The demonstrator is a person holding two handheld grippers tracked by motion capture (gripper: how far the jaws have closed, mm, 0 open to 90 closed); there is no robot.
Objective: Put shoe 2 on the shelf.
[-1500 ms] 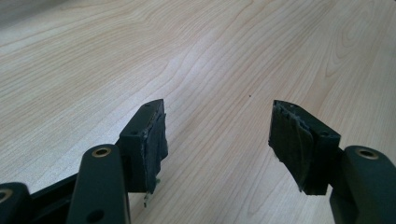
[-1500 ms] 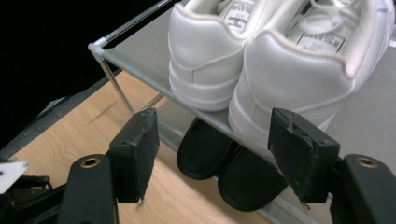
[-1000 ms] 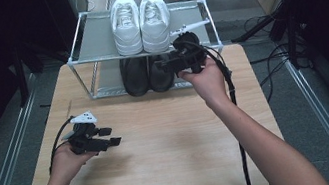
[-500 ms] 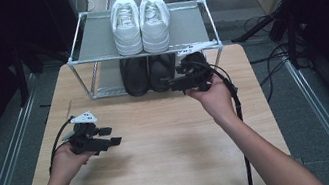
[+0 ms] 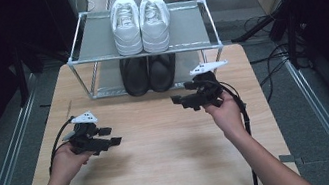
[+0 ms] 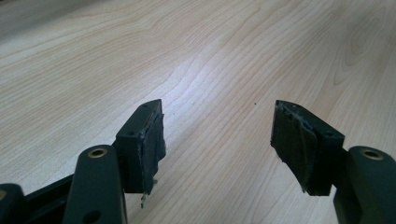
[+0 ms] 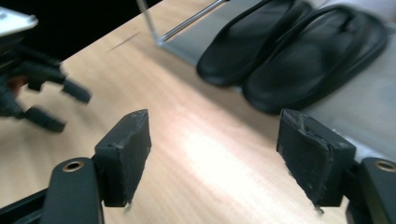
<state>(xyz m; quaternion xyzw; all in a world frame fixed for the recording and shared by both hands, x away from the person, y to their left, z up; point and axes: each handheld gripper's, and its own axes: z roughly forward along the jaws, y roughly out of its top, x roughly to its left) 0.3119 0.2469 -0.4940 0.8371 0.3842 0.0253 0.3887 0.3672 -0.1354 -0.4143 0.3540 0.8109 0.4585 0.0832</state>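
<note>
Right hand-held gripper [image 5: 178, 102] hangs low over the desk [image 5: 166, 173], just in front of the 2-tier metal shoe rack [image 5: 207, 27]. Its jaws have just been opening and stand wide apart w/ nothing between them; the right gripper view shows bare wood in the gap. It points left across the desk, roughly parallel to the rack front, so the black shoes [image 7: 299, 51] on the bottom shelf lie just beyond it, ahead and toward its right jaw, near but not touching. Prob. lined up that low b/c the lower shelf sits under the top tier, so access is from the front only.

White sneakers [image 5: 140, 23] sit side by side on the top shelf, toes to the person, well apart from both grippers.

Left hand-held gripper [image 5: 109, 136] is parked near the desk's left front, jaws wide open, empty, facing plain wood, prob. just waiting.
</note>
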